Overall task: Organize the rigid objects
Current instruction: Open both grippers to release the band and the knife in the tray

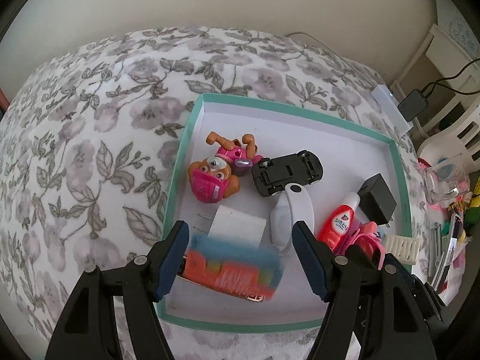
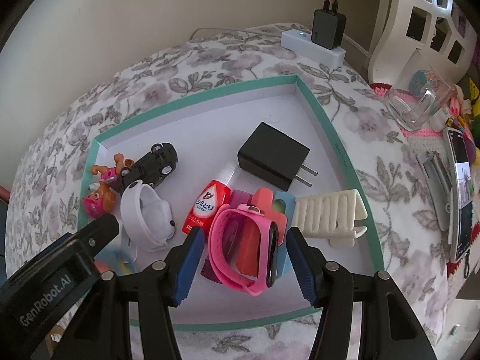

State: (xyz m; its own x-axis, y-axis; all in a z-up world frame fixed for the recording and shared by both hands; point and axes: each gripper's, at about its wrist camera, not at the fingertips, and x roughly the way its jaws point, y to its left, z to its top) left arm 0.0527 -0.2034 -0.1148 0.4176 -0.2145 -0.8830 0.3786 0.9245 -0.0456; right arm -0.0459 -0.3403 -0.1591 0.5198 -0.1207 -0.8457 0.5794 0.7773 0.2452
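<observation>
A teal-rimmed white box (image 1: 399,180) (image 2: 345,138) lies on a floral cloth (image 1: 90,150). It holds a pink dog toy (image 1: 210,177), an overturned black toy car (image 1: 285,171), a white plug (image 1: 237,225), a white band (image 2: 147,216), a red bottle (image 2: 210,204), a black charger (image 2: 273,156) and a cream rack (image 2: 330,213). My left gripper (image 1: 240,261) is open over the box's near corner. A blurred orange-and-blue toy (image 1: 231,270) is between its fingers, clear of the right pad. My right gripper (image 2: 246,265) stands open astride a pink watch (image 2: 240,240), which rests on coloured blocks.
At the cloth's far right corner sits a white power strip with a black adapter (image 2: 327,30) plugged in. A glass cup (image 2: 420,105), a phone (image 2: 460,192) on a stand and small colourful items crowd the right side. A white slotted plastic piece (image 2: 420,15) stands behind them.
</observation>
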